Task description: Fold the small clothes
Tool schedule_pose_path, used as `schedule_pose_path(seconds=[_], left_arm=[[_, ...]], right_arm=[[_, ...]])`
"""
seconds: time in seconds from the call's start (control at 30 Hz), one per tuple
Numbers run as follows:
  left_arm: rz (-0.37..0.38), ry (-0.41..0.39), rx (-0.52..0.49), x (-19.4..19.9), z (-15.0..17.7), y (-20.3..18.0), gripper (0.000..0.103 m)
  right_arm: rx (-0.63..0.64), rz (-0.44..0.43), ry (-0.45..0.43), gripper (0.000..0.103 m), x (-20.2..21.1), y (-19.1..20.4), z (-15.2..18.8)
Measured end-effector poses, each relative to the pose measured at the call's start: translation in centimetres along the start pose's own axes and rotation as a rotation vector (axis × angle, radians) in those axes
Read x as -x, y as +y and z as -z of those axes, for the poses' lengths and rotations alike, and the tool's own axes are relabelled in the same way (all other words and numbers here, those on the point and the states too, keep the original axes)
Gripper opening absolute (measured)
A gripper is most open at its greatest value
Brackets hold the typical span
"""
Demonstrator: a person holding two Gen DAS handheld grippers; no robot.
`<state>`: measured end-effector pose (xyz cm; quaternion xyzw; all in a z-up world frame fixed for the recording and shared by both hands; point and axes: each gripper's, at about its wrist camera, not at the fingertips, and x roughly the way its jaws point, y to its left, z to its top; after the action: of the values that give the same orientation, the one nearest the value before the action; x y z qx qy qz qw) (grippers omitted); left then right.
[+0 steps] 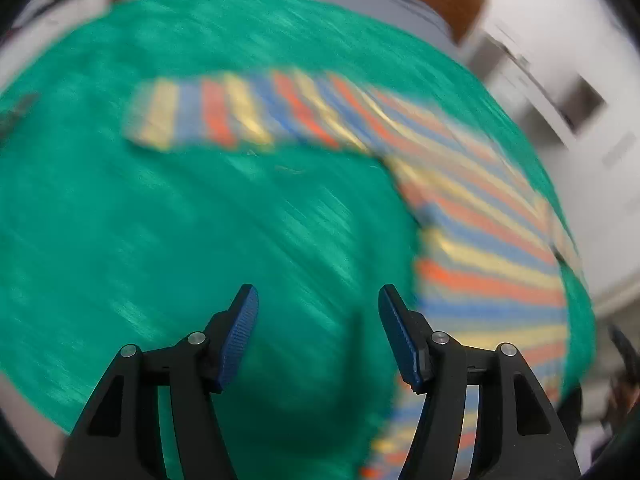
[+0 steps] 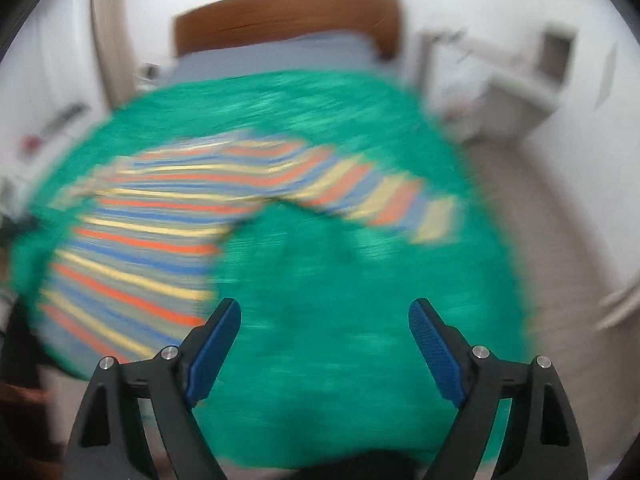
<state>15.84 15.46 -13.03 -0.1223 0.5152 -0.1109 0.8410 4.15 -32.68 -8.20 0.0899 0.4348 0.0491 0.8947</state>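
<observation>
The striped garment (image 2: pixel 168 216) lies spread on the green bedspread (image 2: pixel 360 320), one sleeve (image 2: pixel 400 200) reaching toward the bed's right edge. My left hand-held gripper (image 1: pixel 318 336) hangs wide and empty over bare green beside the garment's hem. My right hand-held gripper (image 2: pixel 324 344), equally wide, has open cover ahead. Both views are blurred.

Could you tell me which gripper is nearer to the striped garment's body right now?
Left, probably: the left gripper has the striped garment right beside its fingertip; the right gripper sits slightly farther off.
</observation>
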Motion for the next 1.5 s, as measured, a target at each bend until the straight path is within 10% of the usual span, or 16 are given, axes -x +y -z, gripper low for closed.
schedule_pose_path(seconds=[0.2, 0.3, 0.6, 0.73, 0.87, 0.93, 0.97, 1.0, 1.03, 1.4, 1.5], left_arm=[[-0.091, 0.027, -0.120, -1.5, 4.3, -3.5, 0.048], [-0.075, 0.036, -0.085, -1.2, 4.9, -2.8, 0.002], [-0.107, 0.017, -0.070, 0.7, 7.7, -1.5, 0.003], [-0.015, 0.011, -0.035, 2.8, 9.5, -1.5, 0.049], [-0.027, 0.078, -0.122, 1.4, 11.1, -3.8, 0.042], [-0.057, 0.131, -0.176, 0.0, 12.1, -4.9, 0.005], [-0.074, 0.149, -0.196, -0.6, 12.5, -5.4, 0.004], [-0.096, 0.137, -0.211, -0.5, 12.7, -5.8, 0.004], [-0.120, 0.134, -0.229, -0.4, 12.7, -6.1, 0.003], [-0.215, 0.161, -0.265, -1.0, 12.9, -7.0, 0.006], [-0.217, 0.109, -0.262, 0.2, 12.8, -7.9, 0.016]], right_arm=[[-0.131, -0.225, 0.134, 0.059, -8.5, 2.0, 1.2], [-0.167, -0.207, 0.166, 0.003, -9.9, 1.8, 1.5], [-0.116, -0.069, 0.214, 0.003, -8.7, 1.6, 3.2], [-0.113, -0.111, 0.189, 0.053, -5.0, 1.8, 4.8], [-0.034, -0.168, 0.279, 0.053, -4.1, 4.0, 6.9], [0.010, -0.160, 0.343, 0.052, -5.3, 5.5, 8.2], [0.035, -0.131, 0.378, 0.048, -6.2, 6.0, 8.9], [0.050, -0.096, 0.406, 0.038, -7.0, 6.5, 9.4], [0.054, -0.073, 0.434, 0.004, -7.5, 6.5, 9.8], [0.000, 0.006, 0.460, 0.005, -7.4, 5.6, 10.2], [0.011, 0.019, 0.428, 0.021, -6.1, 5.8, 9.9]])
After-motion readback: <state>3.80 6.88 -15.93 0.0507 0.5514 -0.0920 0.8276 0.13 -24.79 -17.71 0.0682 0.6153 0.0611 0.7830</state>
